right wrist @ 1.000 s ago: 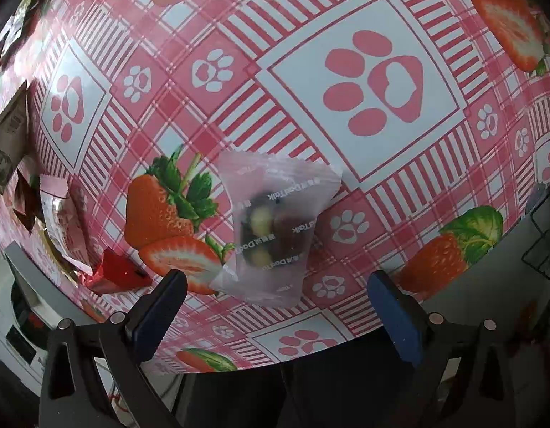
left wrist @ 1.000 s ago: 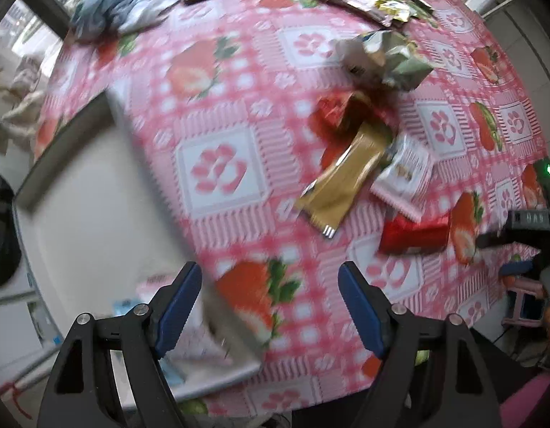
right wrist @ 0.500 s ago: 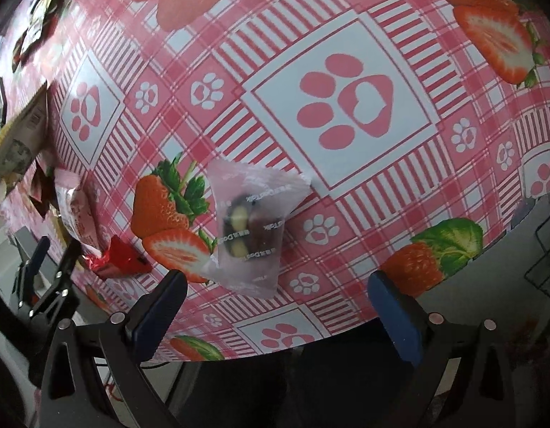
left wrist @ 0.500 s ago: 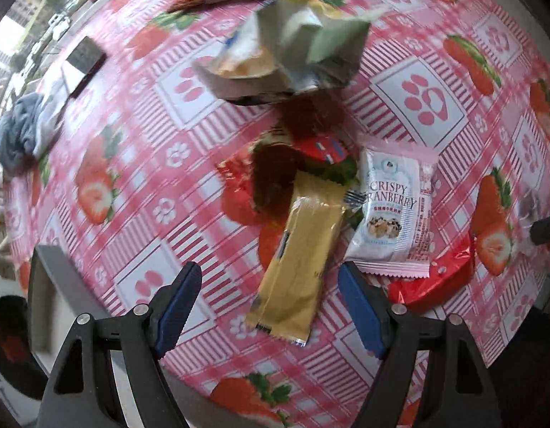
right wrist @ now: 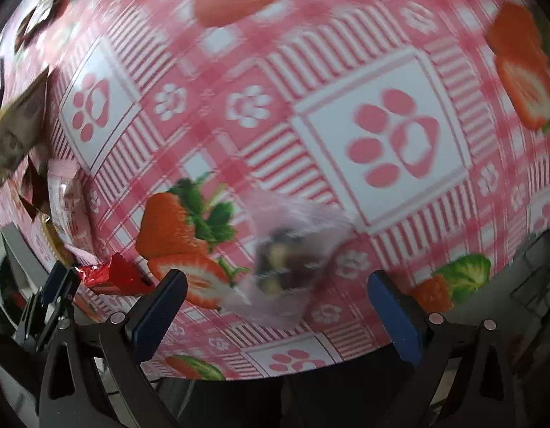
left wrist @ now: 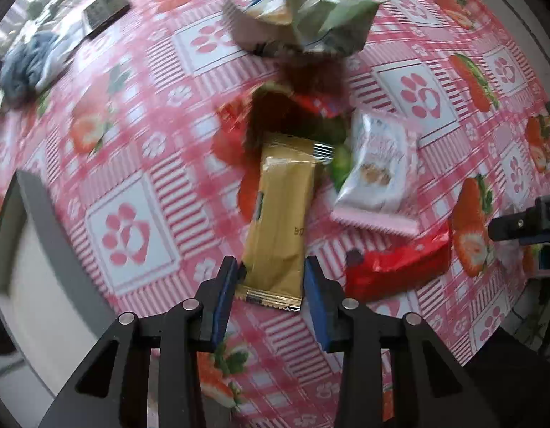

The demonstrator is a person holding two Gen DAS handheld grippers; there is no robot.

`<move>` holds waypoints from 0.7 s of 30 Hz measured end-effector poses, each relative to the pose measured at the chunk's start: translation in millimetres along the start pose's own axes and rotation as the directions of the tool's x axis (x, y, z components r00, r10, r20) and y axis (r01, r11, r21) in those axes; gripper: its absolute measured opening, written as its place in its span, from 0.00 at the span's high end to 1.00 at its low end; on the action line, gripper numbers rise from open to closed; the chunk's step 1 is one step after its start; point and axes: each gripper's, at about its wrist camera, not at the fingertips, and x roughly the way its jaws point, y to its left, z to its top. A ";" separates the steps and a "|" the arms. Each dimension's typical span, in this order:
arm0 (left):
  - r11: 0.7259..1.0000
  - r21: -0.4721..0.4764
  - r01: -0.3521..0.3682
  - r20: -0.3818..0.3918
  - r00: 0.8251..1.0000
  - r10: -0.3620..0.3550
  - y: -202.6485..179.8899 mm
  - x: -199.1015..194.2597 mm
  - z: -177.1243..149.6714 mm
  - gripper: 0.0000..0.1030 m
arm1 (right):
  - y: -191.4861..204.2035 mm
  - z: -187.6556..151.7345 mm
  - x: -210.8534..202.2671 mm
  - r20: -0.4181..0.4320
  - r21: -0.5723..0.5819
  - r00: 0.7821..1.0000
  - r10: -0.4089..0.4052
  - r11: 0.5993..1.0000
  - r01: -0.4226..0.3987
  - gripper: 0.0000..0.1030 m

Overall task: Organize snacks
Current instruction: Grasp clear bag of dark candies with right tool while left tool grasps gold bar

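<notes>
A gold snack bar (left wrist: 278,214) lies lengthwise on the strawberry tablecloth, its near end between the blue pads of my left gripper (left wrist: 271,264). The jaws are closing, and both pads touch the wrapper's sides. Beside the bar lie a white cranberry packet (left wrist: 378,164) and a red packet (left wrist: 396,267). In the right wrist view a clear pouch of dark sweets (right wrist: 289,264) rests near the table's edge. My right gripper (right wrist: 276,278) hovers over the pouch, open, with its fingers well apart.
A crumpled silver bag (left wrist: 303,18) and dark wrappers lie beyond the bar. A grey-rimmed white tray (left wrist: 32,249) sits at the left. A phone (left wrist: 105,9) and a blue cloth (left wrist: 29,60) are at the far left. The table edge (right wrist: 346,360) runs just under the right gripper.
My left gripper swung from the tray to the snack pile, came down over the gold bar, and its jaws narrowed onto it. The right gripper shifted slightly and stays open.
</notes>
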 end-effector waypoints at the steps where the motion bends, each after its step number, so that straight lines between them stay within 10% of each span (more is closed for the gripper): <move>1: 1.000 -0.003 -0.008 -0.005 1.000 0.008 0.6 -0.4 -2.7 0.57 | 1.2 0.0 -0.4 0.001 -0.002 1.000 -0.012 1.000 0.012 0.01; 5: 0.999 0.010 -0.046 0.036 0.998 0.046 8.3 -12.5 -10.2 0.30 | 1.4 0.6 -1.8 0.004 0.007 0.998 -0.060 0.998 0.060 0.01; 15: 0.993 0.090 -0.080 0.018 0.997 0.079 -3.4 1.8 32.6 0.22 | 9.5 -12.3 -4.9 0.016 -0.011 0.994 -0.108 0.994 0.108 0.00; 19: 0.994 0.084 -0.069 0.002 0.998 0.069 -14.5 7.1 48.4 0.25 | 31.0 -34.7 15.5 0.027 -0.021 0.995 -0.099 0.995 0.100 0.00; 21: 0.998 0.068 -0.001 -0.011 1.000 0.002 -16.7 4.3 51.9 0.50 | 45.8 -48.7 23.1 0.048 -0.028 0.994 -0.098 0.995 0.099 0.17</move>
